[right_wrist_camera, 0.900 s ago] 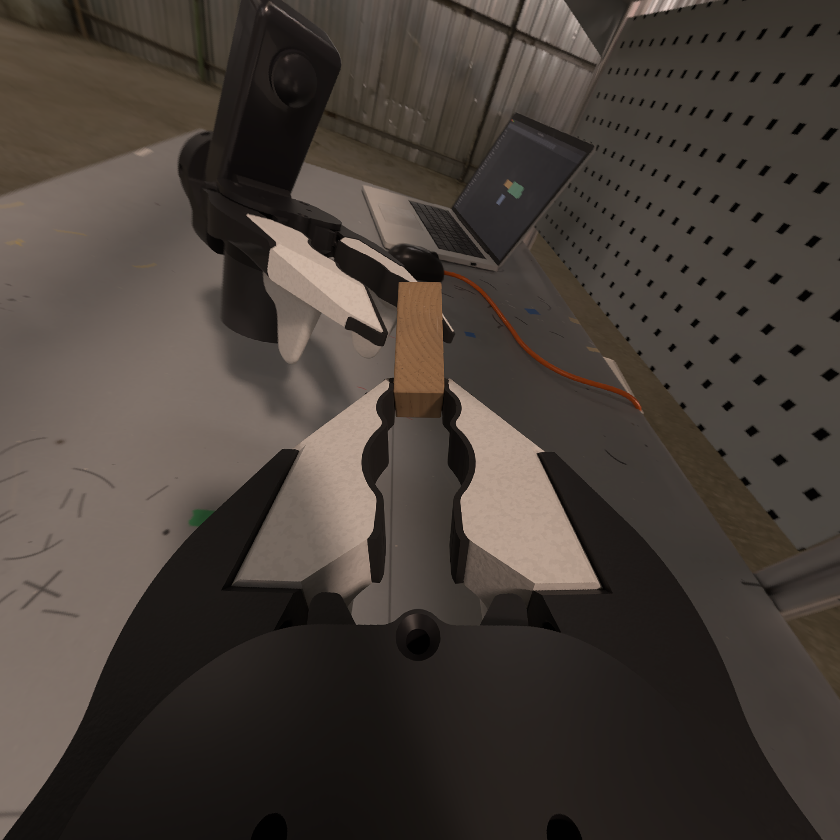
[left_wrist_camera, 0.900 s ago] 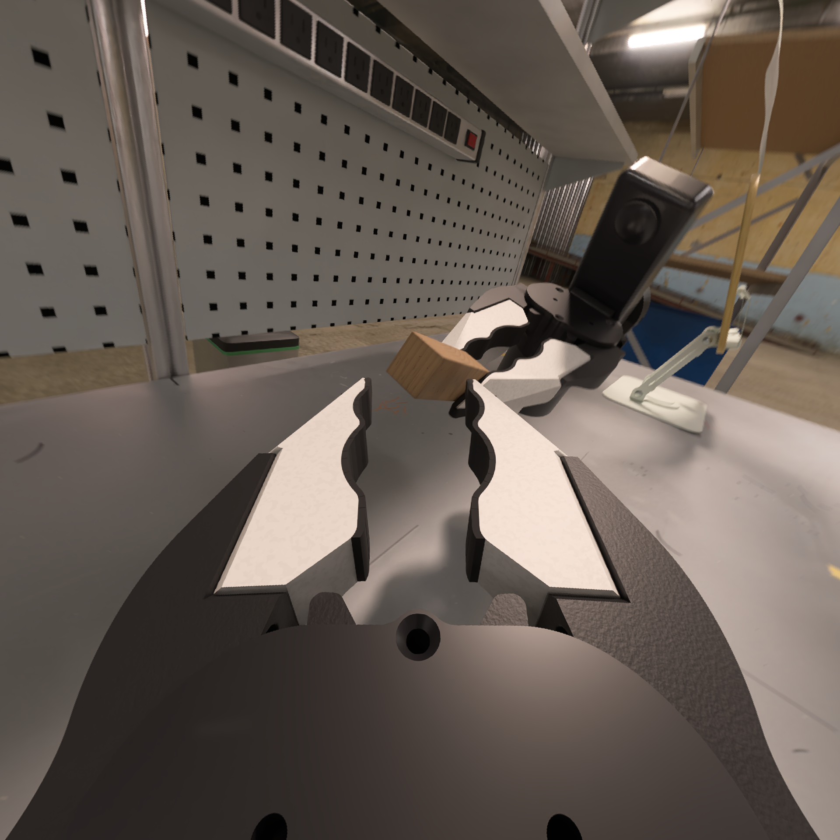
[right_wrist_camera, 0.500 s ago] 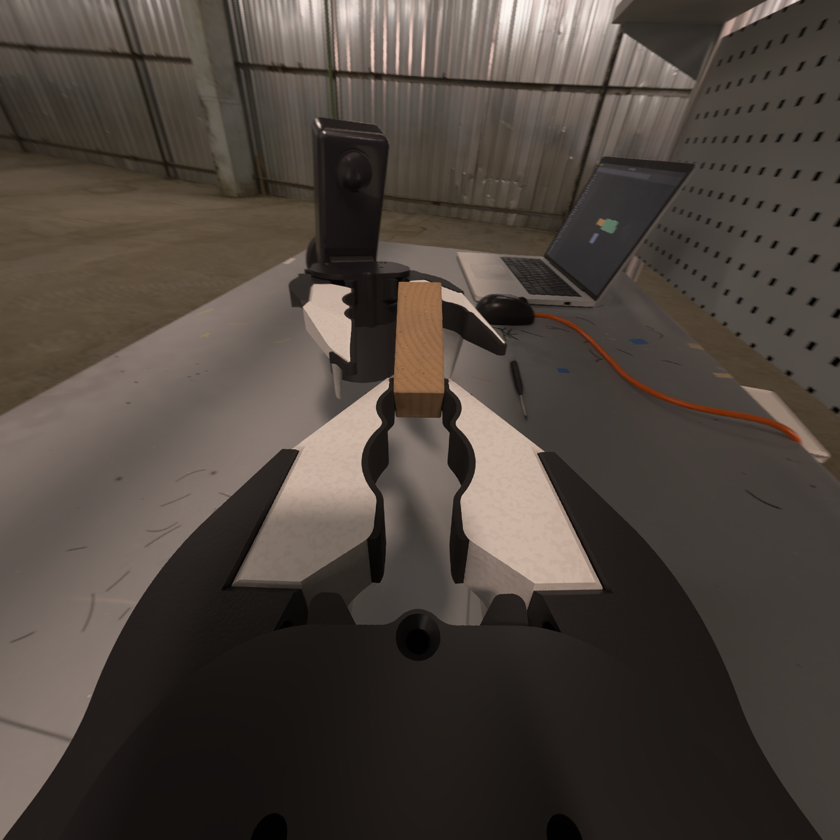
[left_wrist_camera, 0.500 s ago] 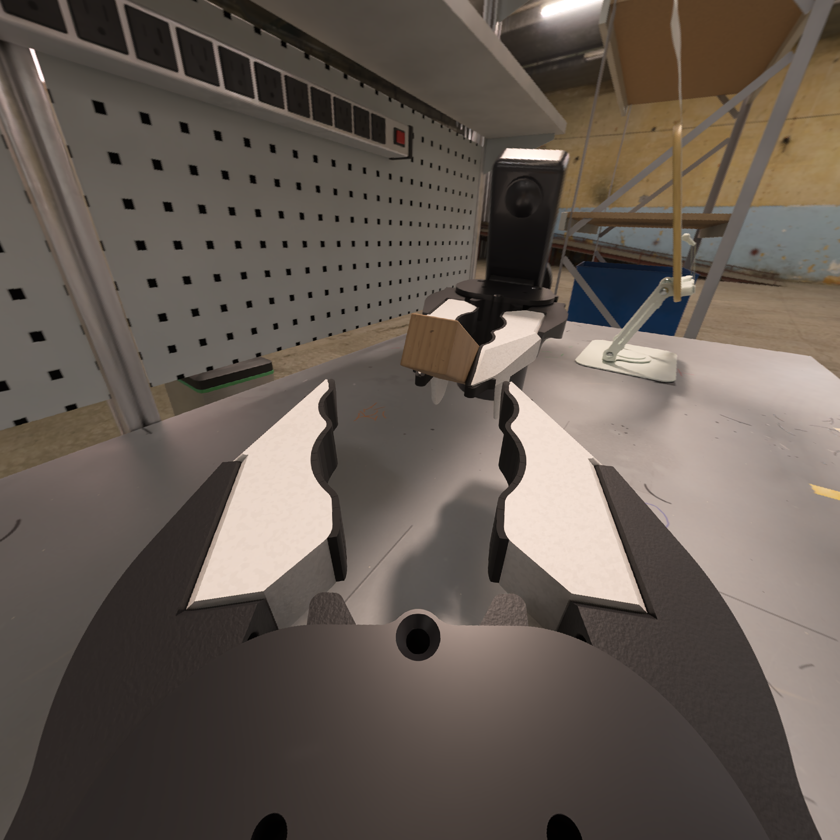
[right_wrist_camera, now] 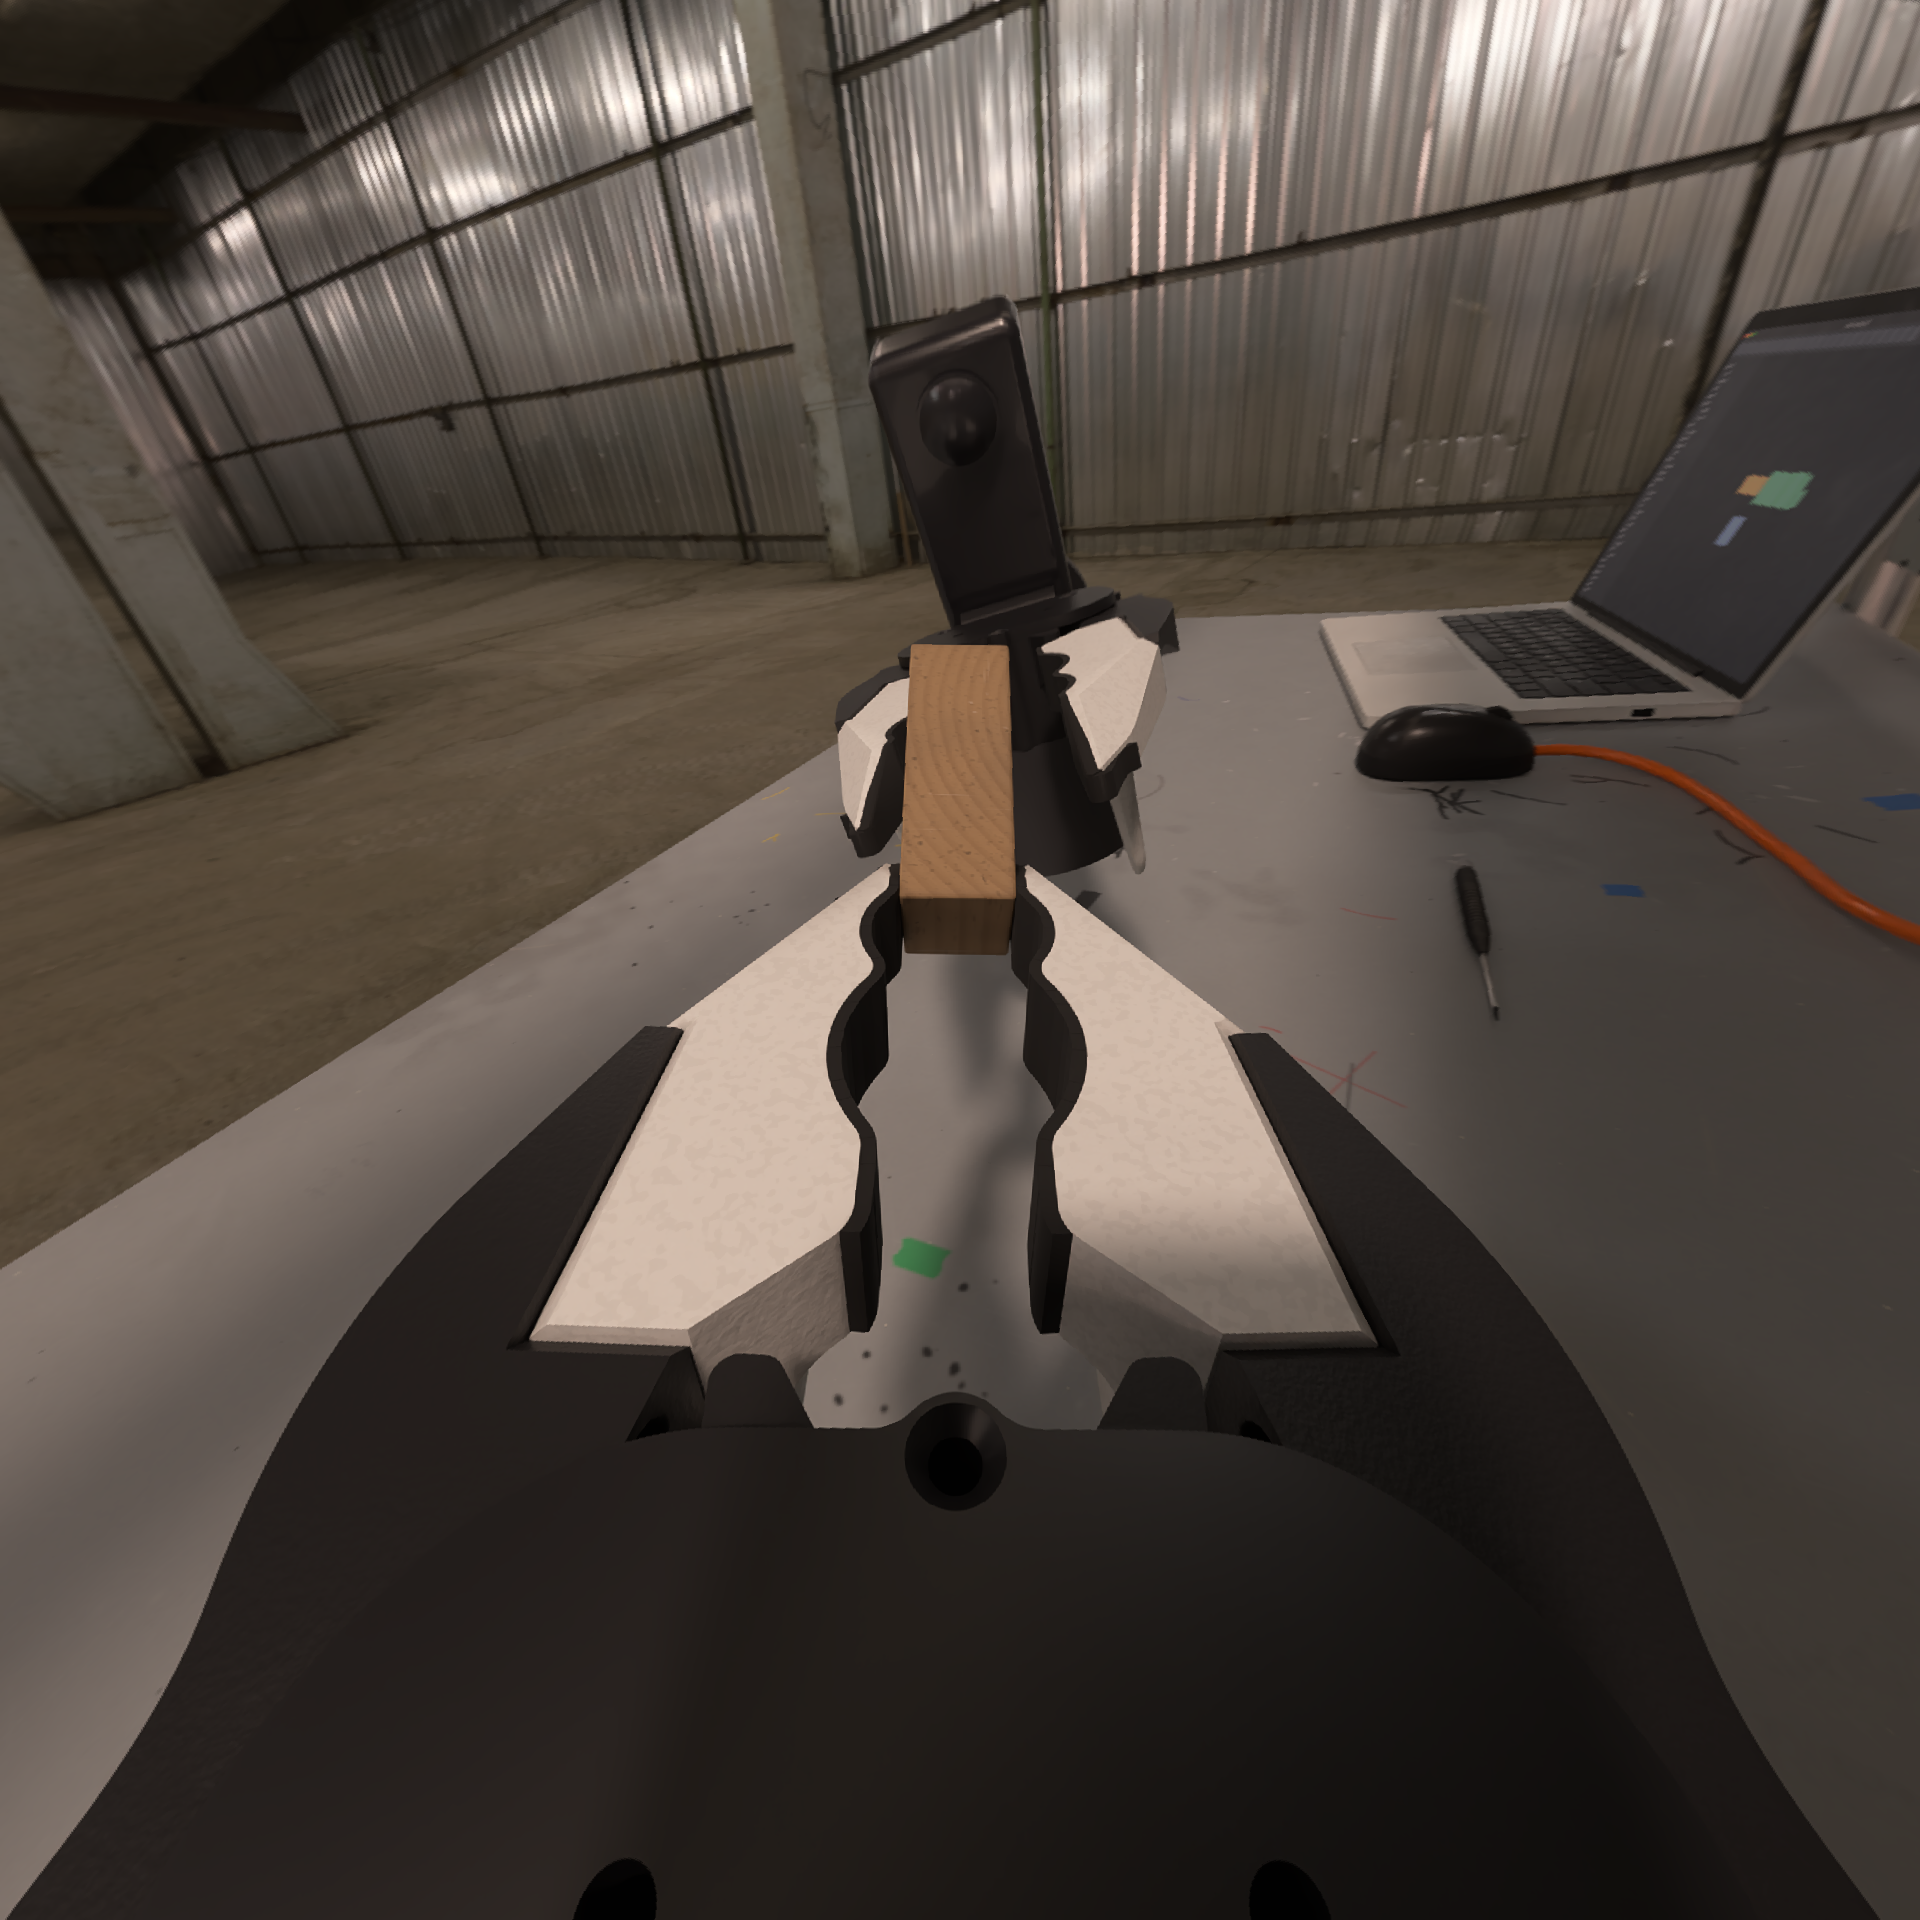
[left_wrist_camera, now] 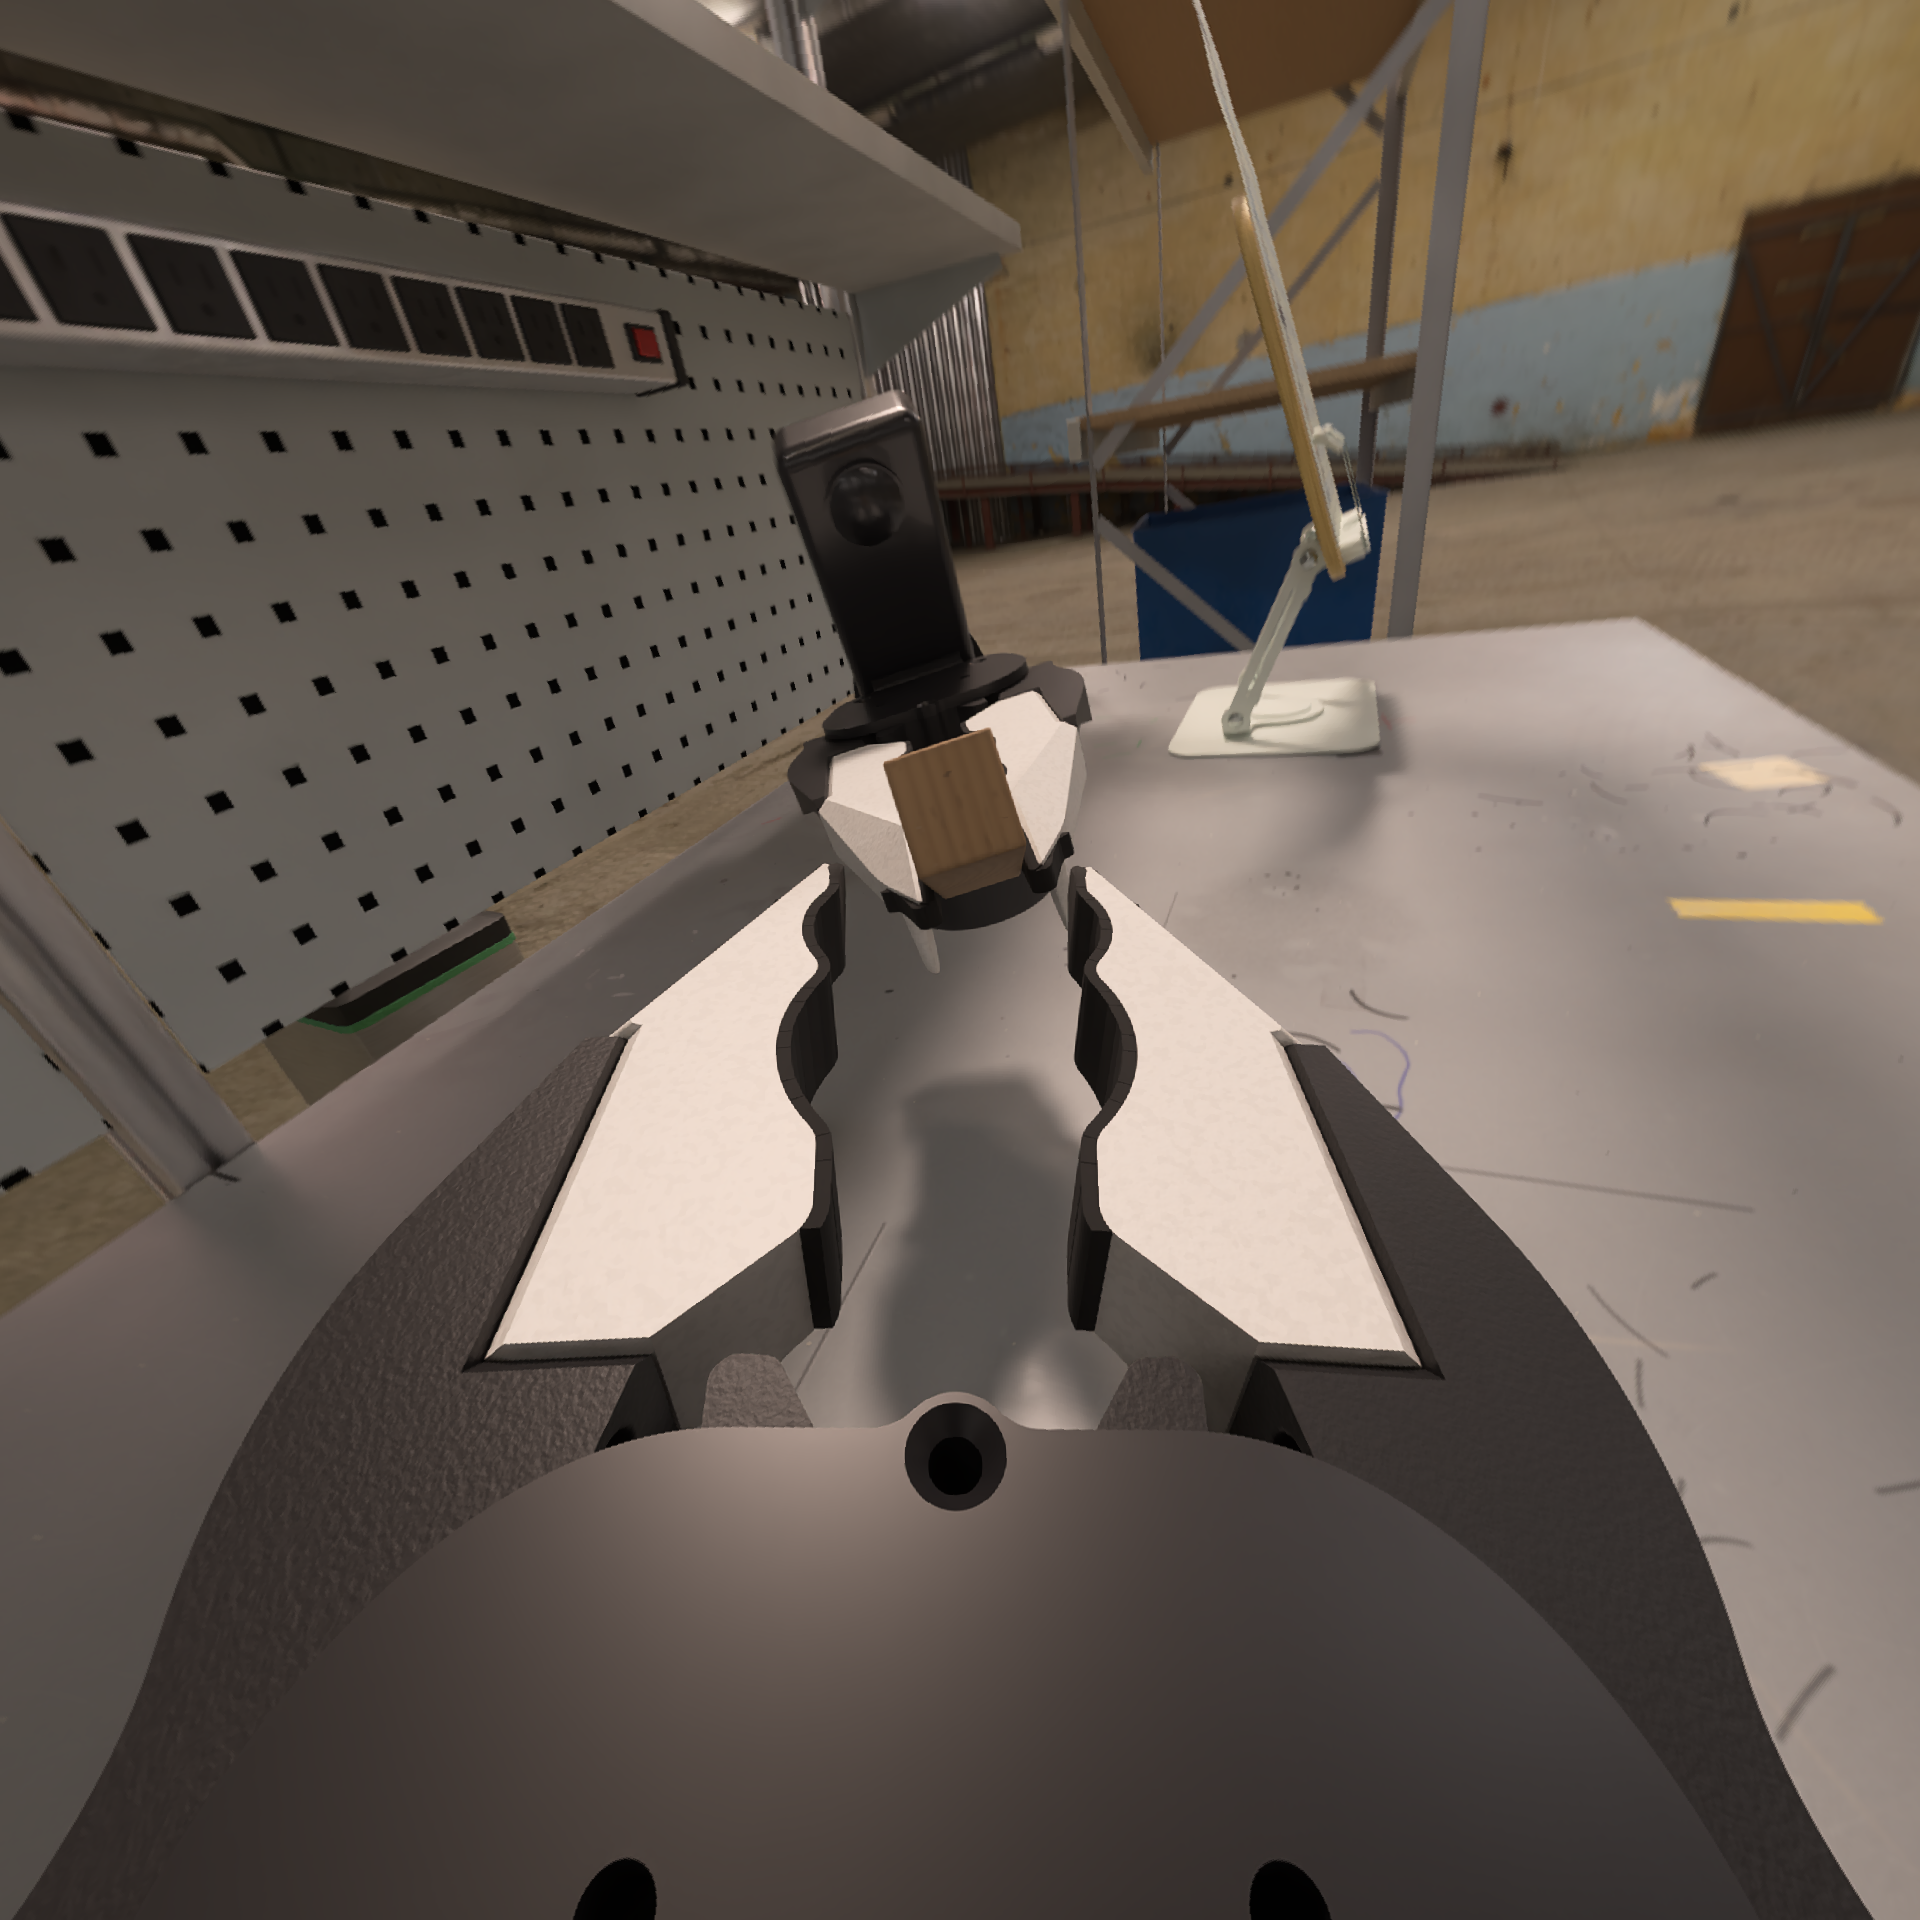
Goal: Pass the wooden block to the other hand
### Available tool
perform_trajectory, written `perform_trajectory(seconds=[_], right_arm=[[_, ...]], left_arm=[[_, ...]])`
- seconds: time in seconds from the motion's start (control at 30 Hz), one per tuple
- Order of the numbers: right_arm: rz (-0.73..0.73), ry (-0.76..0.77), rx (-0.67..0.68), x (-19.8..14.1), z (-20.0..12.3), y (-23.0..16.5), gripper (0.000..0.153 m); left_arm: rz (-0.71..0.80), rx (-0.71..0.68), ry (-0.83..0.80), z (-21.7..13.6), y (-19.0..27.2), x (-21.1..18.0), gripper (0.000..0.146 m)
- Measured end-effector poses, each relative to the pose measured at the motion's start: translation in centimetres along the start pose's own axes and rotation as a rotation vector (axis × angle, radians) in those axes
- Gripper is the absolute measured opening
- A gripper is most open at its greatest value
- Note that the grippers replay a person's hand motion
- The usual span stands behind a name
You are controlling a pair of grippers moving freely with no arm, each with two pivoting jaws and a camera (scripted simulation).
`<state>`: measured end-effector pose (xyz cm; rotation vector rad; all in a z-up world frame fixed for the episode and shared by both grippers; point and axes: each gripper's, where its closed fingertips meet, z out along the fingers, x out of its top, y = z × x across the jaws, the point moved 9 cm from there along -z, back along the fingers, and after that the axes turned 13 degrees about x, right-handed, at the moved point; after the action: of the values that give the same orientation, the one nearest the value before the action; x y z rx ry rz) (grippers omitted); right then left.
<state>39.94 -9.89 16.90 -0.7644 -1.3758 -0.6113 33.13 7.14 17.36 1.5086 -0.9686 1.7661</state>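
Observation:
My right gripper (right_wrist_camera: 956, 914) is shut on one end of a long light wooden block (right_wrist_camera: 956, 790), which sticks out forward above the grey table. In the left wrist view the block (left_wrist_camera: 951, 816) shows end-on, held by the right gripper (left_wrist_camera: 961, 873) facing me. My left gripper (left_wrist_camera: 951, 883) is open and empty, its fingertips just short of the block's free end. In the right wrist view the left gripper (right_wrist_camera: 997, 769) sits right behind the block, jaws spread on either side of it.
The grey table (left_wrist_camera: 1558, 1039) bears a white lamp base (left_wrist_camera: 1278, 717), and a pegboard wall (left_wrist_camera: 364, 675) stands at its back. In the right wrist view a laptop (right_wrist_camera: 1621, 623), black mouse (right_wrist_camera: 1444, 743), orange cable (right_wrist_camera: 1714, 831) and small screwdriver (right_wrist_camera: 1475, 935) lie to the right.
Both grippers have swung round to face each other head-on. The left gripper has opened wider and the block's free end now lies just ahead of its tips. The right gripper's hold is unchanged.

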Motion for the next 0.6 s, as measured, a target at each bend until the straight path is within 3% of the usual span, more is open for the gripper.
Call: perform_trajectory(seconds=[0.6], right_arm=[[0.015,-0.068,0.043,-0.56,0.37,-0.18,0.02]], left_arm=[[0.031,-0.05,-0.058,0.08,0.72,0.49,0.025]])
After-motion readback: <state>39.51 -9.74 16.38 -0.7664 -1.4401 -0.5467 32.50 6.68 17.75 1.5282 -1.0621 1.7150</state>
